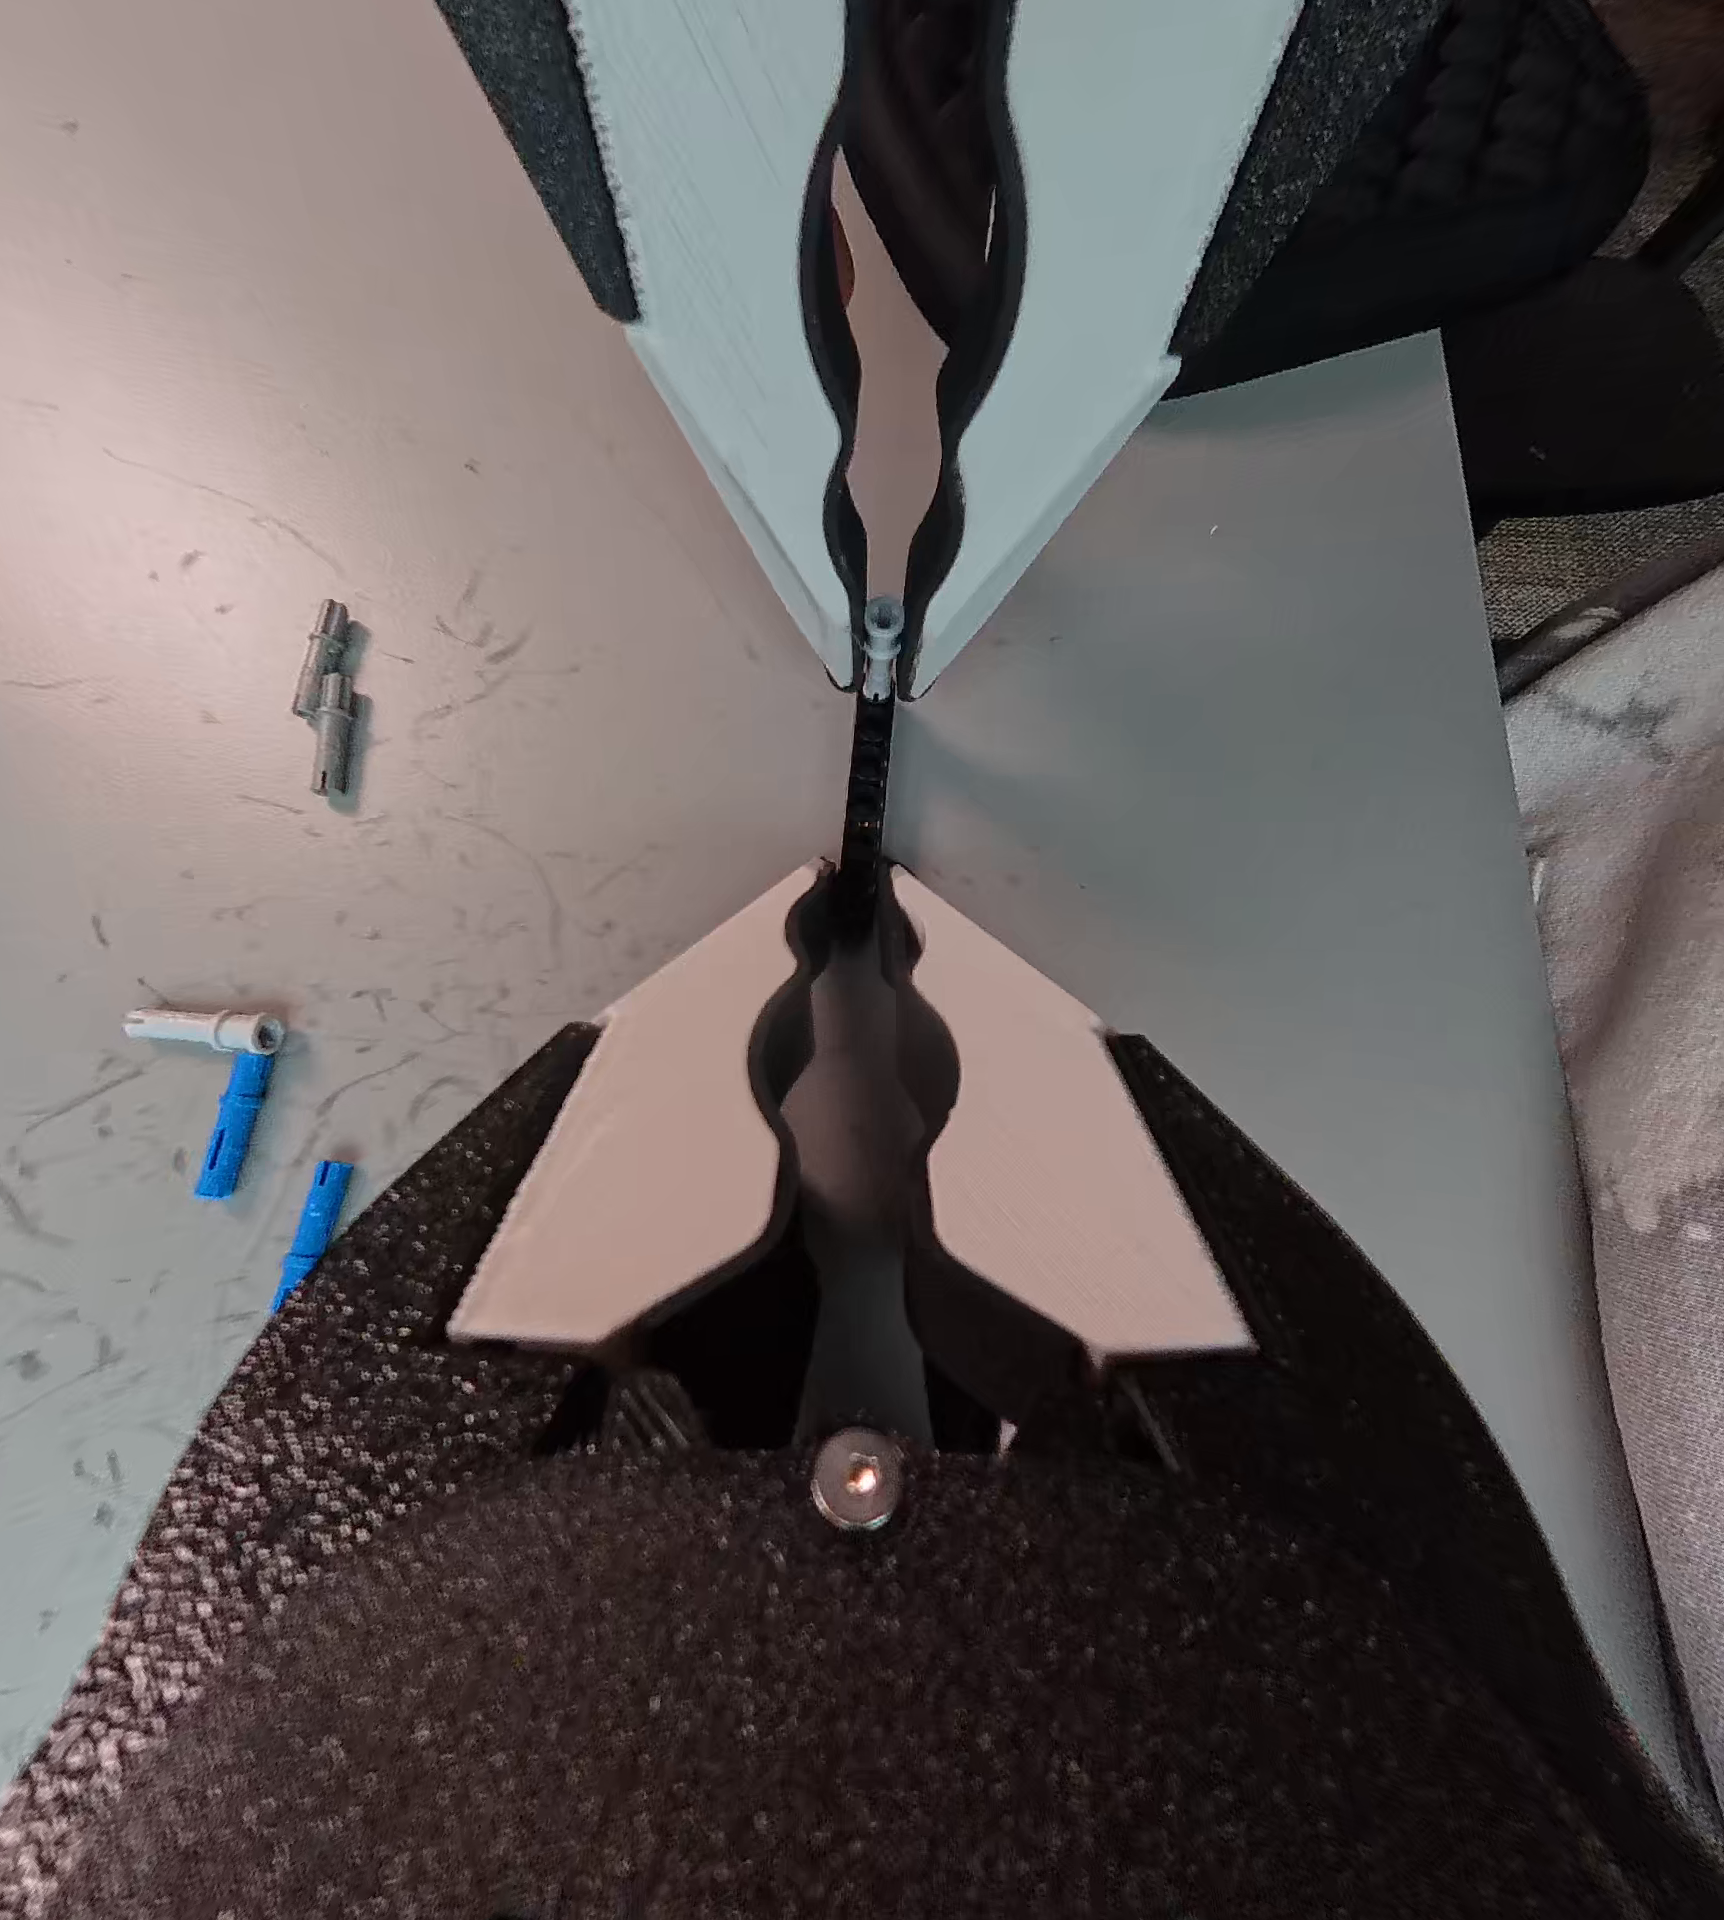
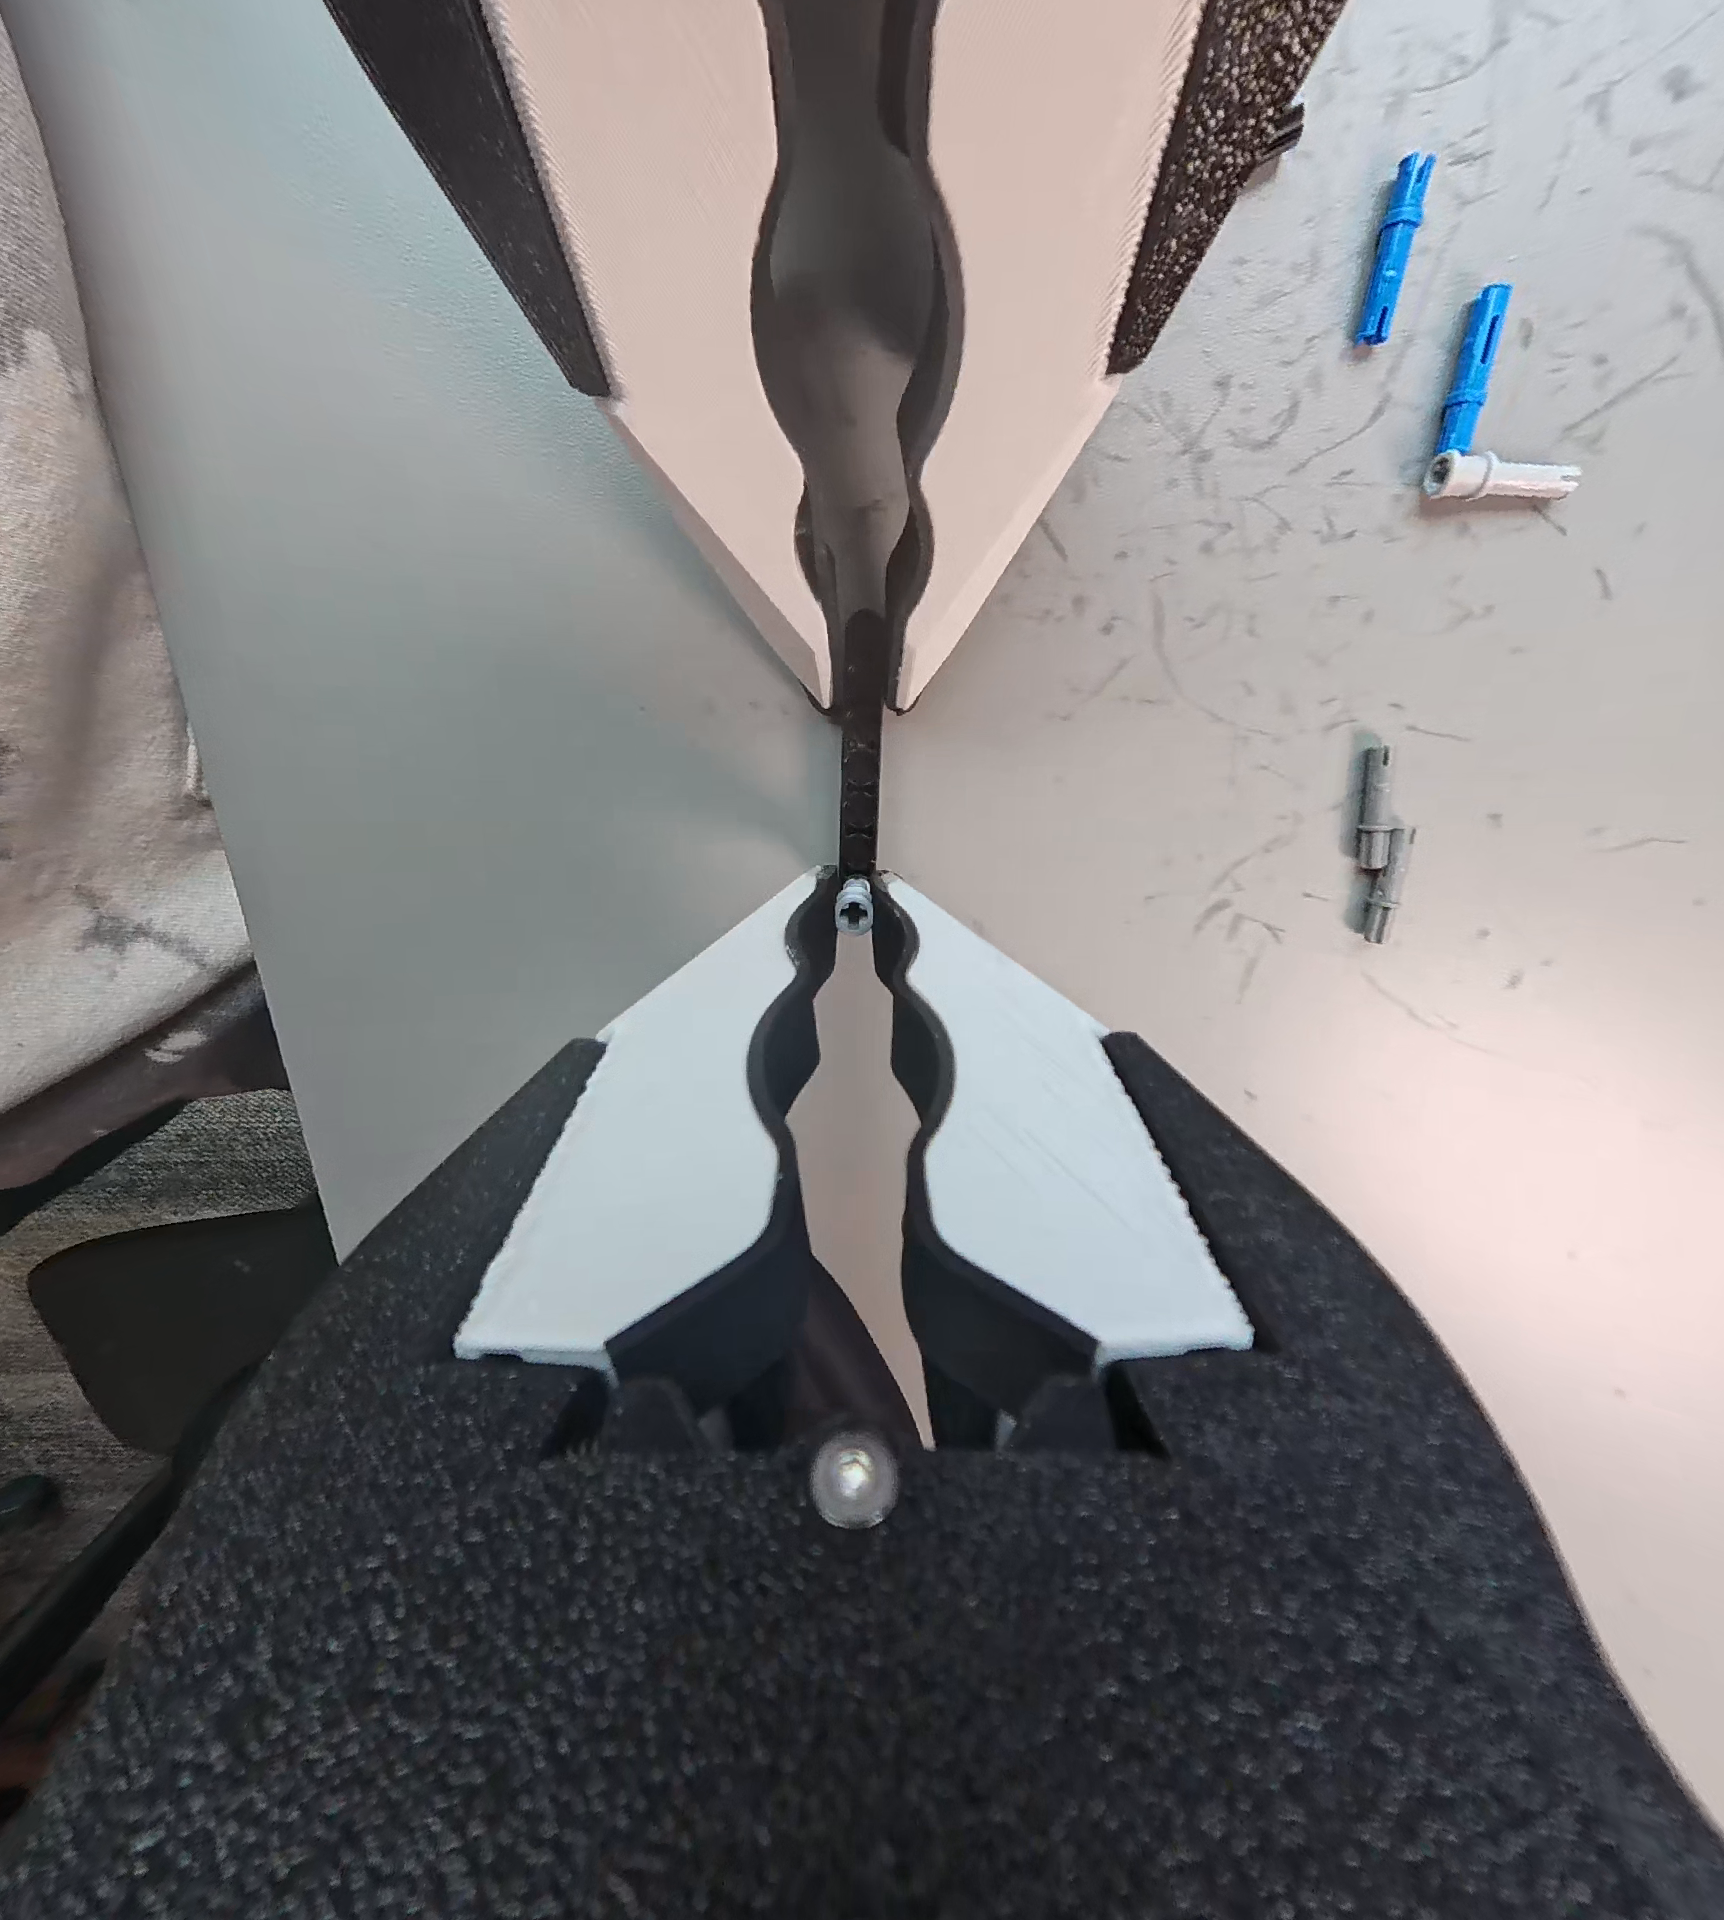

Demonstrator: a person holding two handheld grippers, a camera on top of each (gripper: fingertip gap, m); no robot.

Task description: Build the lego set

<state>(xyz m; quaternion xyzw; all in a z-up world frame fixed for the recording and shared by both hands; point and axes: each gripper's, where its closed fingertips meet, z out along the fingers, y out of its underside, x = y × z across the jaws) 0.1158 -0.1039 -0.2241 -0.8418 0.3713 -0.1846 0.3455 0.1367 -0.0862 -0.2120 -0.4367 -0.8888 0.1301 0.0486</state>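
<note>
My left gripper (image 1: 856,871) is shut on one end of a thin black lego beam (image 1: 866,790) and holds it above the table. My right gripper (image 2: 854,885) faces it tip to tip and is shut on a small light grey pin (image 2: 854,914). The pin (image 1: 883,636) meets the far end of the beam (image 2: 862,790). I cannot tell how deep it sits. The right gripper also shows in the left wrist view (image 1: 879,681). The left gripper also shows in the right wrist view (image 2: 863,707).
Loose parts lie on the scratched grey table (image 1: 422,312): two dark grey pins (image 1: 328,696), a light grey pin (image 1: 209,1031) and two blue pins (image 1: 234,1132) (image 1: 312,1231). The table edge (image 1: 1502,727) is close, with patterned carpet and a black chair beyond. The grippers are tip to tip, or close to it.
</note>
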